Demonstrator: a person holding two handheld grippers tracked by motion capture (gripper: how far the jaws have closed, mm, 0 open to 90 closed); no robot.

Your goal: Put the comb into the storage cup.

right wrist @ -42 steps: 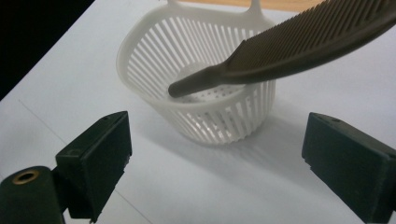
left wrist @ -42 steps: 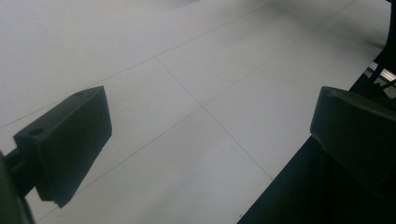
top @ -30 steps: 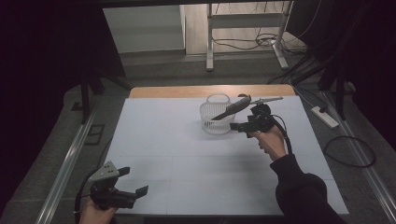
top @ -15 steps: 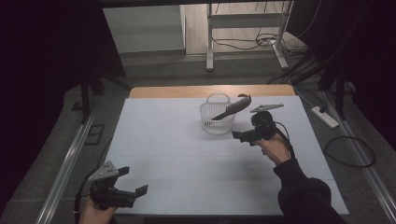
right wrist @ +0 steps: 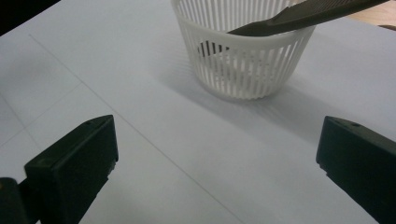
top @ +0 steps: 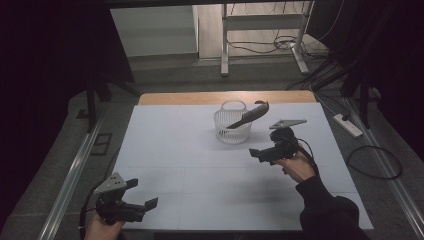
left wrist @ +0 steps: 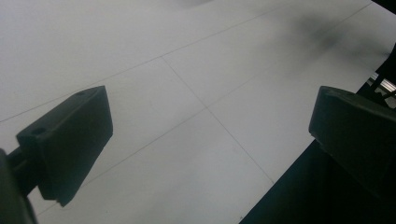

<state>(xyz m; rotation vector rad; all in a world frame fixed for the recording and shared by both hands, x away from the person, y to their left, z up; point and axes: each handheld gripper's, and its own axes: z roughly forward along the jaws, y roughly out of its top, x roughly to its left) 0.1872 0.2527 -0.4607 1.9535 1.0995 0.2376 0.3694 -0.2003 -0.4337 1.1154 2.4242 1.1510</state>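
1. Toward the far middle of the white table (top: 175, 150): one white slatted basket (top: 231, 129), upright, loop handle at its far rim. One dark comb (top: 248, 116) stands in it, lower end inside, upper end leaning out over the right rim. In the right gripper view the comb (right wrist: 299, 14) crosses the near rim of the basket (right wrist: 243, 65).

2. Right gripper (top: 264, 153): near the basket, in front of it and to its right, not touching. Jaws wide apart, nothing between them; they have just been opening to their widest. In the right gripper view bare table (right wrist: 140, 121) lies between the jaws.

3. Left gripper (top: 142, 197): near-left corner of the table, well apart from basket and comb. Jaws open and empty.

4. Risks, as judged:
   - Comb is propped, not seated; its weight hangs past the rim. A knock to the basket could tip the comb out or tilt the light basket over.
   - Right gripper's open jaw tips point toward the basket's side; a careless sweep of the hand would push it.
   - Trailing cable at the right gripper could snag the rim if dragged across.

5. Pose, right: forearm enters from the bottom right in a dark sleeve, hand under the gripper body, jaws aimed left and slightly forward, low over the table.

6. Pose, left: hand at the bottom edge, gripper held low, jaws aimed right along the near table edge.
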